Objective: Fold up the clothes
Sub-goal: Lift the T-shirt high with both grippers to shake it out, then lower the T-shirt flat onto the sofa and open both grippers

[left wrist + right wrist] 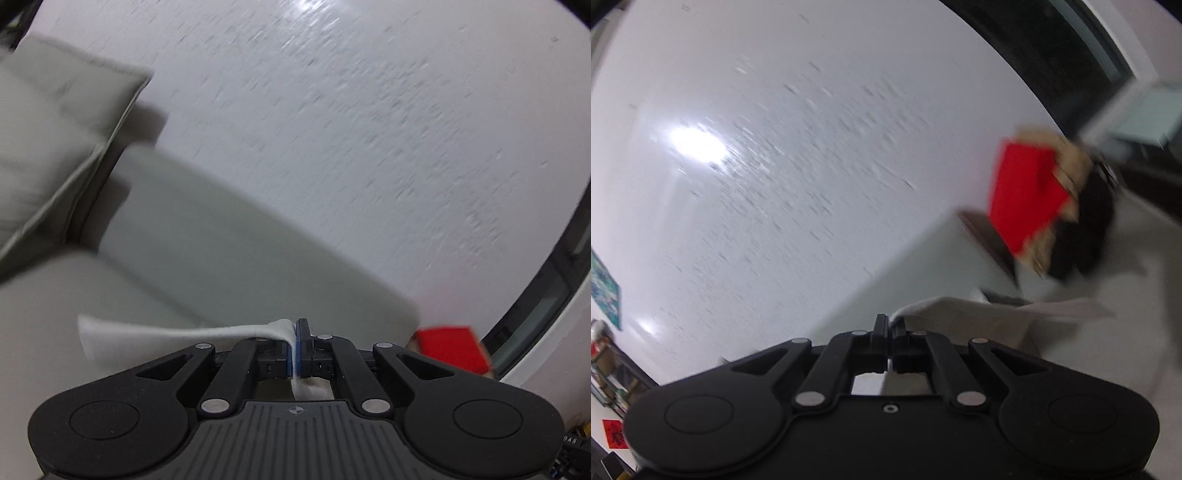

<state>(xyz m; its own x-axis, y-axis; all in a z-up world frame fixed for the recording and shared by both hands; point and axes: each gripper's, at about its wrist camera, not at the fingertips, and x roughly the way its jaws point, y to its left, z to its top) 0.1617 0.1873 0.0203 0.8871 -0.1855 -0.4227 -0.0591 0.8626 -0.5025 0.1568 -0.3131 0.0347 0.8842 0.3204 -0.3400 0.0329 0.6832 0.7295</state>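
Note:
My left gripper (295,334) is shut on the edge of a white garment (177,334), which stretches away to the left in the air and hangs below the jaws. My right gripper (888,326) is shut on another edge of the white garment (982,314), which spreads to the right. Both views are tilted up toward the white wall and blurred by motion. The rest of the garment is hidden below the grippers.
A grey sofa back (229,251) and a grey cushion (55,140) lie ahead in the left wrist view. A red box (452,349) sits at the sofa's right end; it shows with a dark object in the right wrist view (1023,192). A dark window frame (546,288) is at the right.

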